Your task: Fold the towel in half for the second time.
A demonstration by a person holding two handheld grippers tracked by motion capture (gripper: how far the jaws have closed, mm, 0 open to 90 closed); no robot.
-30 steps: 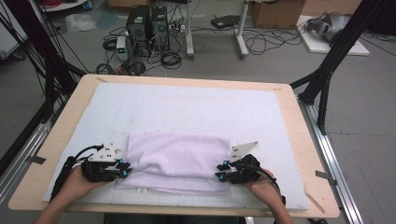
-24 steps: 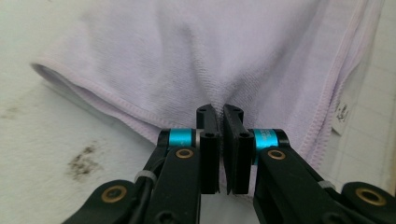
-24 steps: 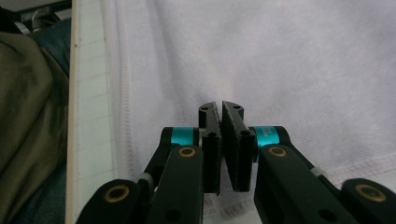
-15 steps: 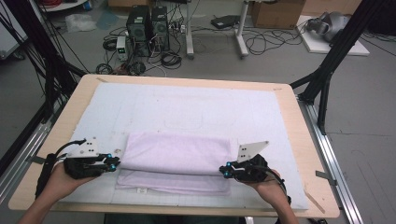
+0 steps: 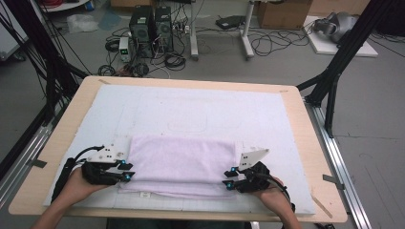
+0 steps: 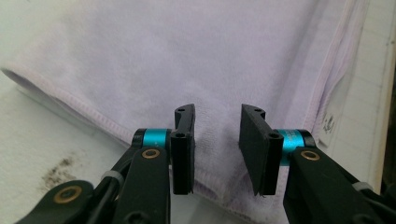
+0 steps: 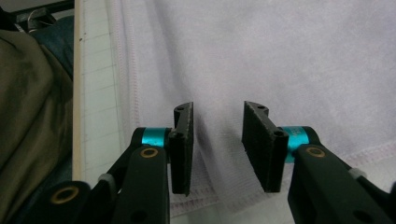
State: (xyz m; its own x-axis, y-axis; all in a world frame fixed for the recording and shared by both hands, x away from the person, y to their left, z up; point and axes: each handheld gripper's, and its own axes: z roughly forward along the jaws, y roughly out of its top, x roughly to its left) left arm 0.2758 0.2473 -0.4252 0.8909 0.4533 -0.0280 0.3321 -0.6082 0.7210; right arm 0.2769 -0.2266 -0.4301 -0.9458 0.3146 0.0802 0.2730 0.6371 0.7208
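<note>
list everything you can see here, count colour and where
towel: 1, pale lilac, folded, near middle of the mat
mat: 1, white, covers most of the table
table: 1, light wood, centre of high view
computer towers: 2, black, on the floor beyond the table
box: 1, brown cardboard, floor at far right
cables: many, black, on the floor behind the table
left gripper: 1, black with teal rings, jaws apart over the towel's left end
right gripper: 1, black with teal rings, jaws apart over the towel's right end
hands: 2, at the near edge, one on each gripper
</note>
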